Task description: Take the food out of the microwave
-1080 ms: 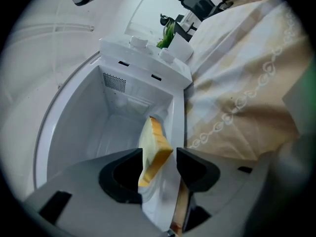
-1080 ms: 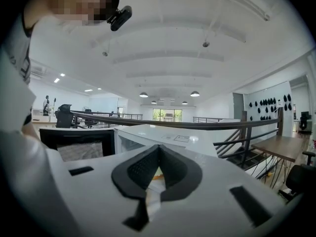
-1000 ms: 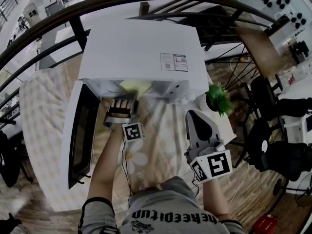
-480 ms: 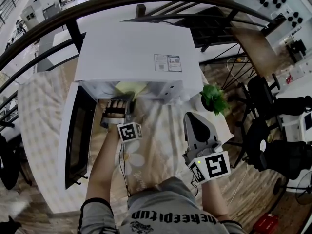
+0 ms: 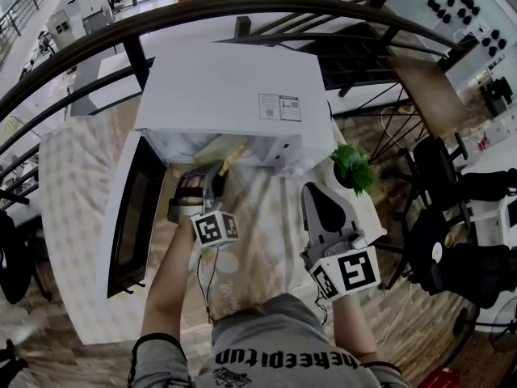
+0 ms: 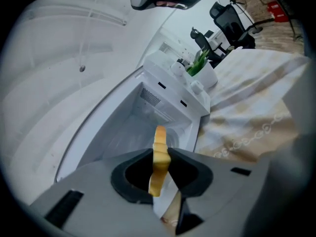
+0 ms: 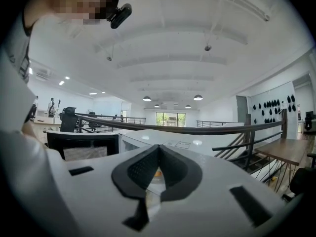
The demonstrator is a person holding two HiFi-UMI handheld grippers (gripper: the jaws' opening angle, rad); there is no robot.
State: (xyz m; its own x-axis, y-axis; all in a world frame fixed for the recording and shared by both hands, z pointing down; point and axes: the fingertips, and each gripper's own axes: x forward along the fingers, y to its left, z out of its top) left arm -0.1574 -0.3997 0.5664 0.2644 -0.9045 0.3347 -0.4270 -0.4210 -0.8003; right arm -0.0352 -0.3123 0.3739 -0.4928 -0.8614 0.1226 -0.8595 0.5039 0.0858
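We are closing the fingers of the left gripper (image 5: 212,170) on the yellow food slice (image 6: 159,138), holding it at the microwave (image 5: 234,87) mouth (door open); bringing it clear is remaining; the right gripper (image 7: 158,167) fingers are sitting together, empty.

Left gripper (image 6: 160,158) jaws closing on food (image 6: 159,137), right gripper (image 7: 158,154) jaws together
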